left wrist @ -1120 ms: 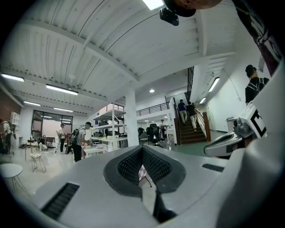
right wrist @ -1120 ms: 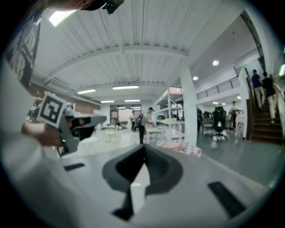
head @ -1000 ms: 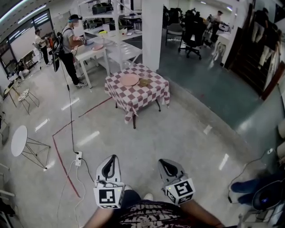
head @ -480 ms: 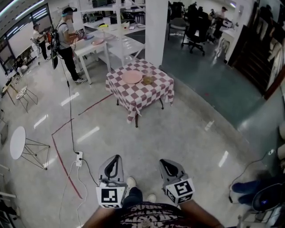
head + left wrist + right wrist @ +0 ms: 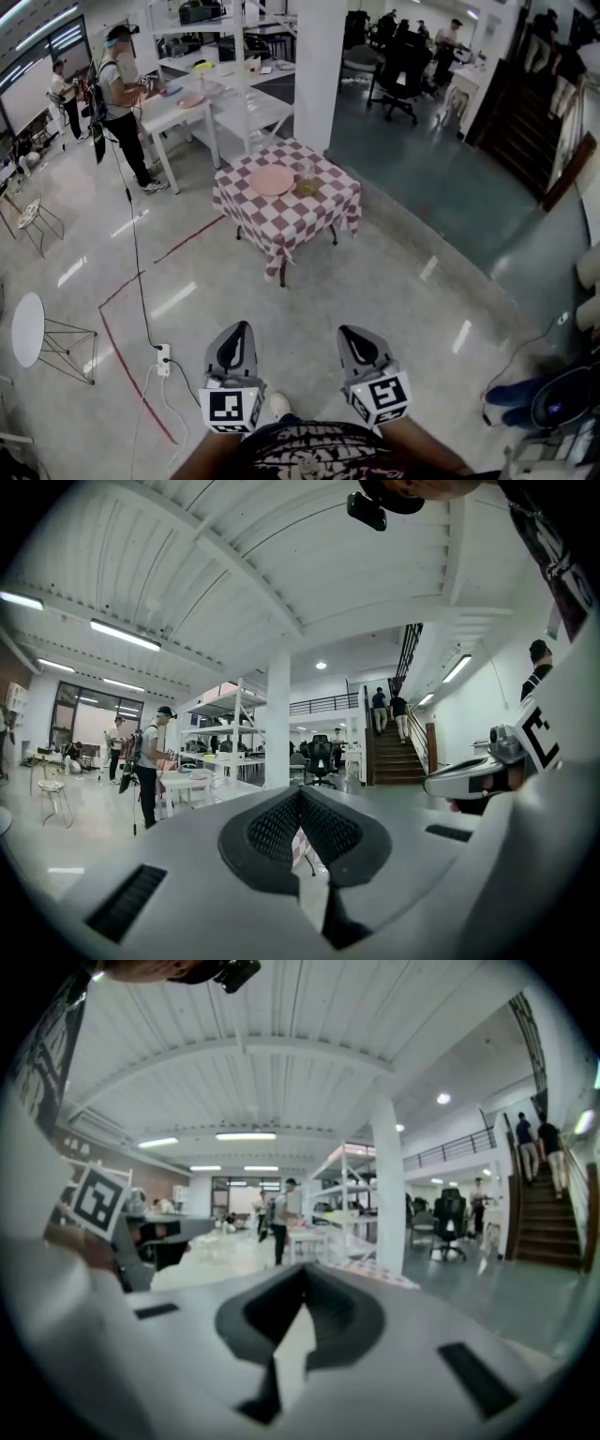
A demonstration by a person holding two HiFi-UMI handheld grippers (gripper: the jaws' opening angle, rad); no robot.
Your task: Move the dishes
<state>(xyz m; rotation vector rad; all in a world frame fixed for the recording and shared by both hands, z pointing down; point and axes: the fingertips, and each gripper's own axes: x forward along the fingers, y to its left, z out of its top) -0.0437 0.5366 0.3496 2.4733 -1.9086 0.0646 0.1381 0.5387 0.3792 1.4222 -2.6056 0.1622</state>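
Left gripper (image 5: 235,330) and right gripper (image 5: 351,334) are clenched, empty. Well ahead, a checkered table (image 5: 328,193) bears a pink plate (image 5: 272,180) and possibly a bowl (image 5: 304,186).

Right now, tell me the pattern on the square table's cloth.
Checked red-and-white tablecloth, clearest in the head view.

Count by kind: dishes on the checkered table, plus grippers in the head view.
Plates: 1, the pink plate
Bowls: 1, the brownish bowl
Grippers: 2, the left gripper and the right gripper
Total: 4
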